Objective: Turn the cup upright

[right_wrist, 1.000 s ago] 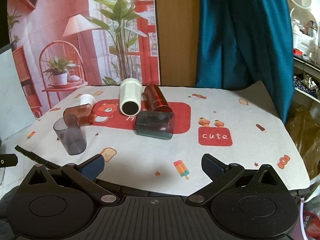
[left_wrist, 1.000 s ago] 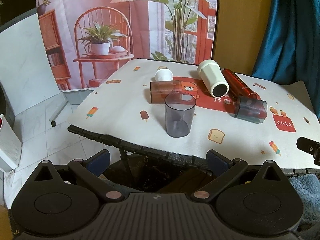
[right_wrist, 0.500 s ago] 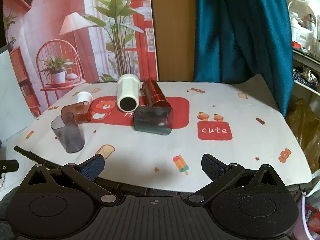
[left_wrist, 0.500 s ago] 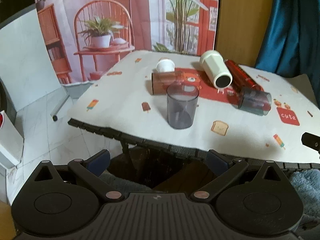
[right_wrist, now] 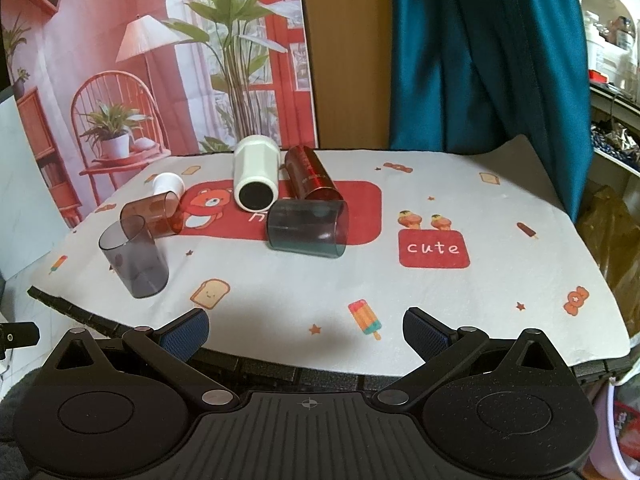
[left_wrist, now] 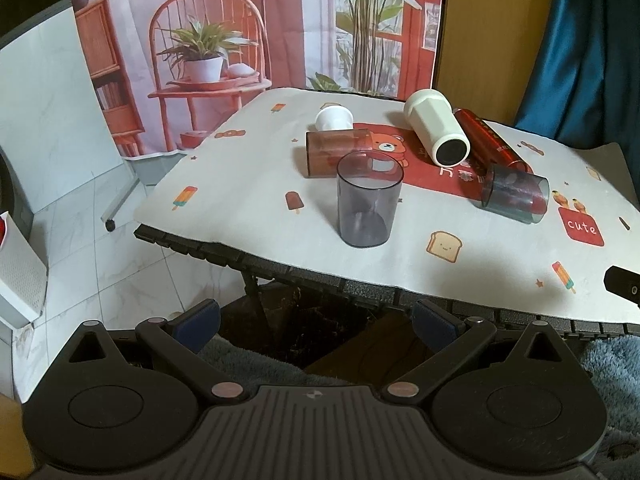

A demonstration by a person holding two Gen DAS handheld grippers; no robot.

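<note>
A grey see-through cup (left_wrist: 368,199) (right_wrist: 134,256) stands upright near the table's front left edge. Behind it a brown cup (left_wrist: 338,151) (right_wrist: 154,220) lies on its side, with a small white cup (left_wrist: 334,119) (right_wrist: 168,184) beyond it. A white bottle (left_wrist: 436,133) (right_wrist: 256,178), a red bottle (left_wrist: 490,141) (right_wrist: 310,174) and a dark teal cup (left_wrist: 514,199) (right_wrist: 306,229) lie on their sides mid-table. My left gripper (left_wrist: 316,318) is open and empty, below the table's front edge. My right gripper (right_wrist: 306,330) is open and empty at the front edge.
The table (right_wrist: 460,296) carries a white printed cloth with a red patch. A printed backdrop (left_wrist: 248,32) hangs behind, a blue curtain (right_wrist: 488,52) at the back right. A white bin (left_wrist: 18,280) stands on the tiled floor at left.
Both grippers have drawn back a little and shifted; the left one first dipped lower, then the view steadied. The cups and bottles have not moved. Both stay open.
</note>
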